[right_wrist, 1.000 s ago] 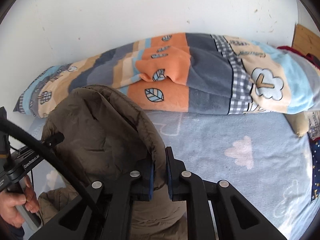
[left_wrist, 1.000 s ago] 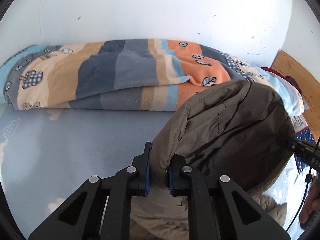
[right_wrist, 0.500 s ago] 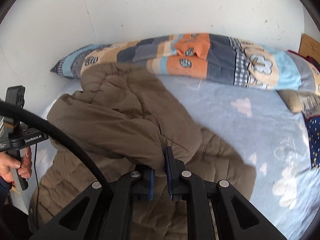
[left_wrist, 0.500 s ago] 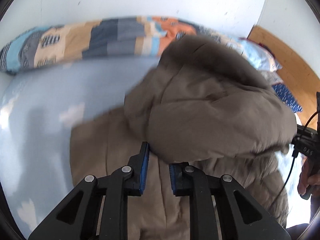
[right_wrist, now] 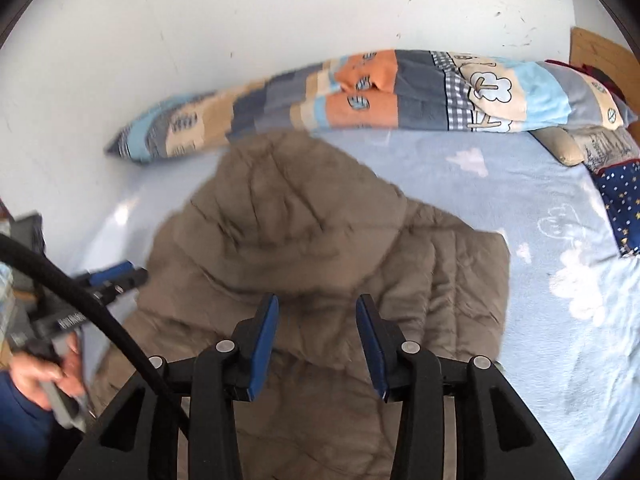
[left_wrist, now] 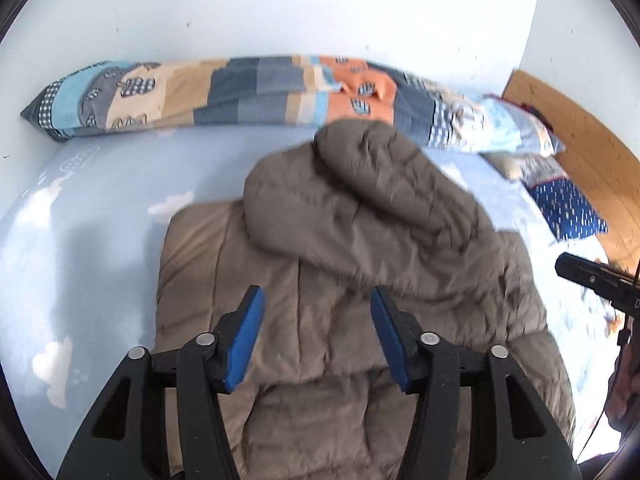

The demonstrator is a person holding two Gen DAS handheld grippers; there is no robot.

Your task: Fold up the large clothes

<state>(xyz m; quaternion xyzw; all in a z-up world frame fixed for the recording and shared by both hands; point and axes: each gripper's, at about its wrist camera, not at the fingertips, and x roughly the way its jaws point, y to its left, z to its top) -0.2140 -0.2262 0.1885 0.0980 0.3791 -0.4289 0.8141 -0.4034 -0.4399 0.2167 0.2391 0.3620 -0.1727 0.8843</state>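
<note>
A brown quilted hooded jacket point(left_wrist: 360, 260) lies on the light blue bed sheet point(left_wrist: 100, 220), its hooded upper part folded down over the body. My left gripper point(left_wrist: 316, 308) hovers above the jacket near its fold, jaws opening, blue pads point(left_wrist: 248, 328) apart and not pressing cloth. In the right wrist view the same jacket point(right_wrist: 320, 240) spreads below my right gripper point(right_wrist: 316, 316), whose jaws are also opening with the fabric free of its pads point(right_wrist: 264, 332). The other gripper's black tip shows at each view's edge.
A rolled patchwork blanket point(left_wrist: 240, 92) lies along the white wall at the back. Pillows point(right_wrist: 616, 192) and a wooden headboard point(left_wrist: 580, 152) sit at the right. A hand point(right_wrist: 44, 372) holds the left gripper's handle; a black cable point(right_wrist: 80, 304) crosses that view.
Both grippers carried the jacket's upper part toward the near side, laid it over the body, and let go; their jaws went from shut on the cloth to apart.
</note>
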